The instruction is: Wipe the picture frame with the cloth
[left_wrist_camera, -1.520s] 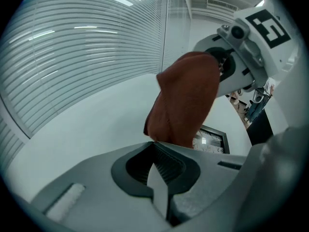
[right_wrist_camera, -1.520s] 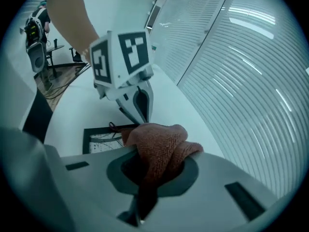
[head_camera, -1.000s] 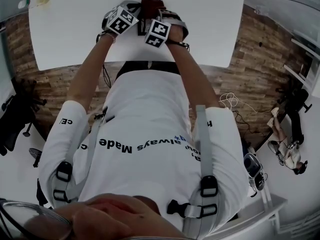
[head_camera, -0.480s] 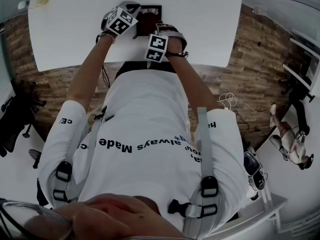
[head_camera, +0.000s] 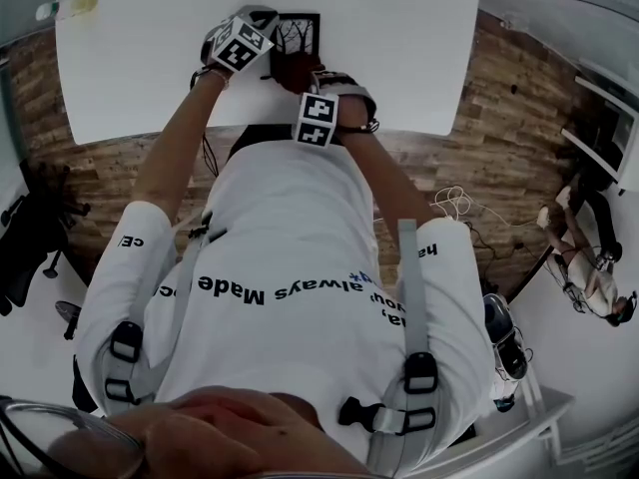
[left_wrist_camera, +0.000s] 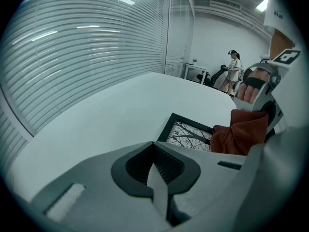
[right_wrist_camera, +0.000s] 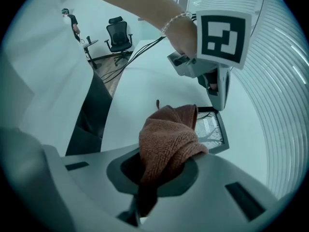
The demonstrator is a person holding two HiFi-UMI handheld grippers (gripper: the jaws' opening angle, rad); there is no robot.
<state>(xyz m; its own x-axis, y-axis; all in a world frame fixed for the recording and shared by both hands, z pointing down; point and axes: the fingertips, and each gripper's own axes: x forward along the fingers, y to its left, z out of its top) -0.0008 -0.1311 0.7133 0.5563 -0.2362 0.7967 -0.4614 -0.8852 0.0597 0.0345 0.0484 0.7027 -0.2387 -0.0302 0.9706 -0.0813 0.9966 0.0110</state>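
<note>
Head view overhead, gripper views share frame (left_wrist_camera: 189, 135)

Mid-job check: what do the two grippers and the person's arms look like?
The left gripper and right gripper are pale grey moulded shells with dark recesses round the jaws. Each carries a white cube with black square markers. Short white sleeves; a pale beaded bracelet on the left wrist.

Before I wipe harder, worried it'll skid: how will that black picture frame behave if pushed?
The flat black picture frame lies on the smooth white table, so it probably slides easily. It looks thin, likely light. Lying flat, it shouldn't tip.
</note>
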